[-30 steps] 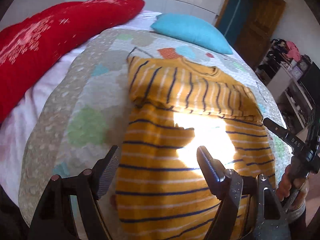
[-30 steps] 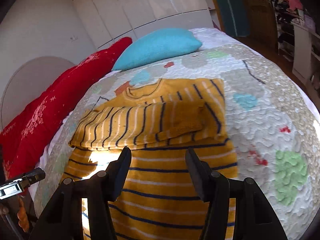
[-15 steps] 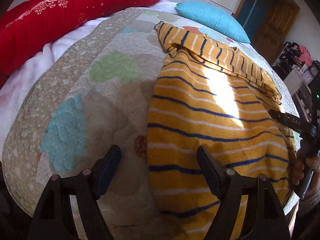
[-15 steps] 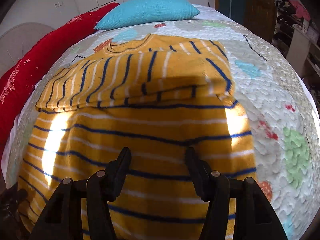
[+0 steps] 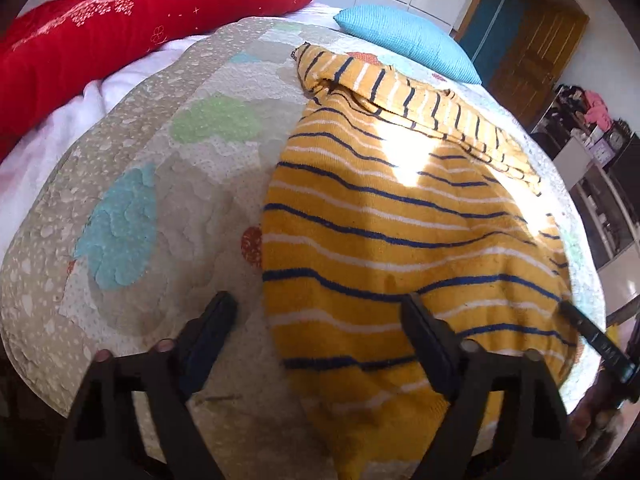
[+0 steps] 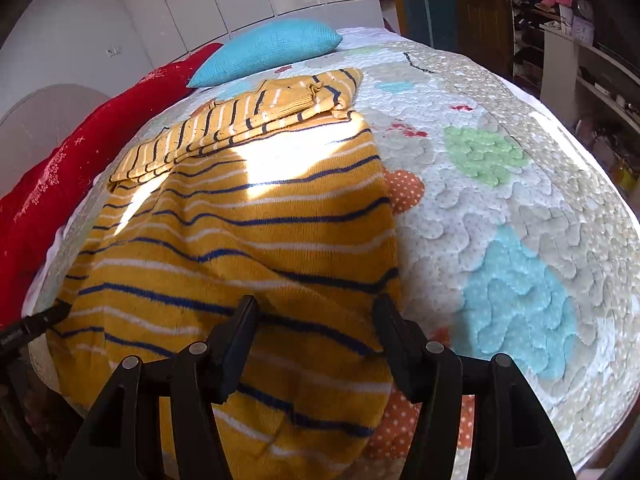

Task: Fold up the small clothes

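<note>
- The sweater [image 5: 400, 240], mustard yellow with navy and white stripes, lies flat on the quilt [image 5: 168, 168] that covers the bed.
- Its sleeves are folded across the chest at the far end, making a striped band [image 6: 240, 124] that runs from one side to the other.
- The hem reaches the near edge of the bed, close to both grippers.
- A bright patch of sunlight falls on the middle of the sweater, just below the sleeve band.
- The left gripper [image 5: 316, 320] is spread wide and holds nothing. Its left finger hangs over bare quilt, and its right finger is over the sweater near the hem. The sweater's left edge lies between the two.
- The right gripper [image 6: 316, 320] is also spread wide and empty. Both of its fingers are over the sweater's lower right part, with the right finger close to the sweater's right edge.
- Whether either gripper touches the cloth cannot be told.
- From the left wrist view, the right gripper's dark tip shows at the sweater's far right side; from the right wrist view, the left gripper's tip shows at the far left.
- A red cushion [image 5: 120, 28] lies along the left side of the bed.
- A blue pillow [image 6: 264, 52] sits at the head, beyond the sweater's collar.
- Shelves [image 6: 592, 80] stand to the right of the bed.
</note>
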`<state>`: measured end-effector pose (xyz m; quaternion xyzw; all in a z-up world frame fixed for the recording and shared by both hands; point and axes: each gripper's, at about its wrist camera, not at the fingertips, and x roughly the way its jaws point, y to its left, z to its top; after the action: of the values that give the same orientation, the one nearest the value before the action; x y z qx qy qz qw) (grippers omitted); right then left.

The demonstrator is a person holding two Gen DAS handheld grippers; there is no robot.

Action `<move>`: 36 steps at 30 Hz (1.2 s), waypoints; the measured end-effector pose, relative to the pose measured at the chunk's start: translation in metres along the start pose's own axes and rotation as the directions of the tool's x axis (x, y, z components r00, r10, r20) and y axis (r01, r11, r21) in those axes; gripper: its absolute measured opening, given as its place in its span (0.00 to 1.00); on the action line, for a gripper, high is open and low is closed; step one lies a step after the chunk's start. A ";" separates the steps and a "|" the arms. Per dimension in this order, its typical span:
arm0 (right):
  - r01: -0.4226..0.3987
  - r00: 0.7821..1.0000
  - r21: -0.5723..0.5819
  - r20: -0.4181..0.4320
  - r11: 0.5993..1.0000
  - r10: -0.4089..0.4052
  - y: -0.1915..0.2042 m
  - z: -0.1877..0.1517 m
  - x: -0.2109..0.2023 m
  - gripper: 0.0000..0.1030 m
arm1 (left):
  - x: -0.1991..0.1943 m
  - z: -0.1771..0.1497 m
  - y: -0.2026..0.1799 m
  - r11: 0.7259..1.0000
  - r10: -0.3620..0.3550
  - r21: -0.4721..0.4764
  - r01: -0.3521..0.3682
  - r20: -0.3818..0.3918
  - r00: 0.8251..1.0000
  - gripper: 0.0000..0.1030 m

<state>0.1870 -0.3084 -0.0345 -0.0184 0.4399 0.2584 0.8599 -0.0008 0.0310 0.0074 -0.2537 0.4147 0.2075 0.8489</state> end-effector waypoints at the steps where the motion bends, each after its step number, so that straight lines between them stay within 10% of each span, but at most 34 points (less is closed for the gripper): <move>1: 0.021 1.000 -0.010 0.003 1.000 -0.021 0.003 -0.003 -0.004 0.63 | -0.006 0.001 0.007 0.999 -0.032 -0.029 0.032 -0.007 0.999 0.46; 4: -0.013 1.000 0.053 -0.012 0.999 0.013 -0.005 -0.009 -0.018 0.77 | -0.019 0.000 0.029 0.979 -0.154 -0.134 0.152 -0.010 0.988 0.35; 13: -0.268 0.963 0.164 0.004 0.949 0.271 -0.031 -0.025 -0.024 0.77 | -0.002 -0.010 0.033 0.934 -0.324 -0.168 0.316 -0.023 0.946 0.44; 17: -0.425 0.901 0.209 0.009 0.881 0.433 -0.025 -0.027 -0.011 0.77 | 0.017 -0.016 0.017 0.858 -0.489 -0.214 0.466 -0.064 0.870 0.44; 21: -0.604 0.779 0.291 0.020 0.742 0.627 -0.020 -0.029 0.004 0.73 | 0.018 -0.021 0.004 0.859 -0.495 -0.184 0.477 -0.069 0.866 0.44; 23: -0.629 0.753 0.279 -0.013 0.726 0.658 -0.007 -0.035 0.009 0.73 | 0.019 -0.021 0.004 0.858 -0.498 -0.186 0.479 -0.072 0.864 0.44; 27: -0.567 0.810 0.226 -0.020 0.792 0.586 0.015 -0.042 0.004 0.69 | 0.024 -0.018 0.001 0.873 -0.470 -0.193 0.448 -0.086 0.878 0.43; 29: -0.516 0.842 0.260 -0.019 0.816 0.539 0.014 -0.040 0.004 0.36 | 0.025 -0.013 -0.003 0.924 -0.366 -0.164 0.347 -0.108 0.924 0.10; 31: -0.438 0.882 0.310 -0.036 0.844 0.471 0.007 -0.036 0.011 0.11 | 0.025 -0.006 -0.001 0.930 -0.348 -0.164 0.328 -0.116 0.930 0.09; 36: -0.437 0.885 0.352 0.006 0.828 0.465 -0.009 -0.022 -0.003 0.10 | -0.004 0.008 0.002 0.931 -0.343 -0.154 0.331 -0.064 0.937 0.08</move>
<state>0.1731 -0.3236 -0.0476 0.2258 0.5039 0.3726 0.7458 0.0005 0.0370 0.0148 -0.3896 0.3870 0.0759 0.8323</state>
